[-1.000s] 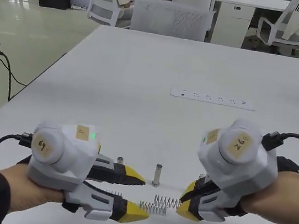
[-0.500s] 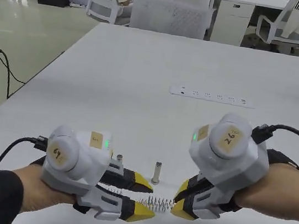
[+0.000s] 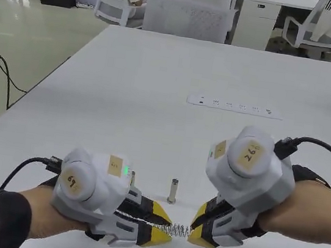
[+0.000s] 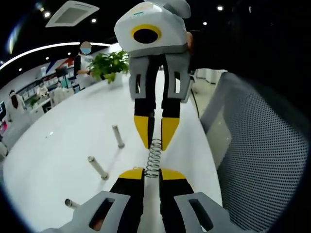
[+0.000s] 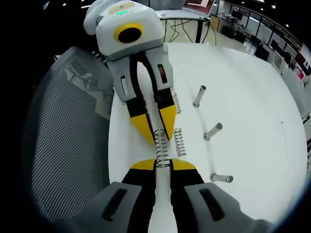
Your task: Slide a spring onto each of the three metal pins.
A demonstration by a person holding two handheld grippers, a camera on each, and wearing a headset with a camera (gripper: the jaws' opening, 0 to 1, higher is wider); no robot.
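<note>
The left gripper (image 3: 162, 225) has its jaws pinched together on one end of a spring (image 3: 179, 229), which runs straight out ahead of its tips. The other end sits between the closed jaws of the right gripper (image 3: 199, 226). The two tools meet nose to nose, with the spring strung across the short gap between them, low over the table (image 3: 157, 98).

That shared hold is the main hazard. If either hand draws back while both are clamped, the coil is likely to stretch or kink. If one side lets go under tension, the spring could flick out of the other. Each grip is only on the last turns. Squeezed hard, an end may flatten and refuse to pass over a pin; held lightly, the spring may droop once it hangs from one side.

In the right gripper view, a loose spring (image 5: 180, 141) lies just to the right of the held one. A second spring (image 5: 175, 102) lies against the far gripper's jaw. The table edge runs close along this gripper's left side, so a careless sweep could push a spring over it.

Further to its right stand the three pins (image 5: 213, 131), all bare and near enough that a wide swing toward them could knock one askew.
</note>
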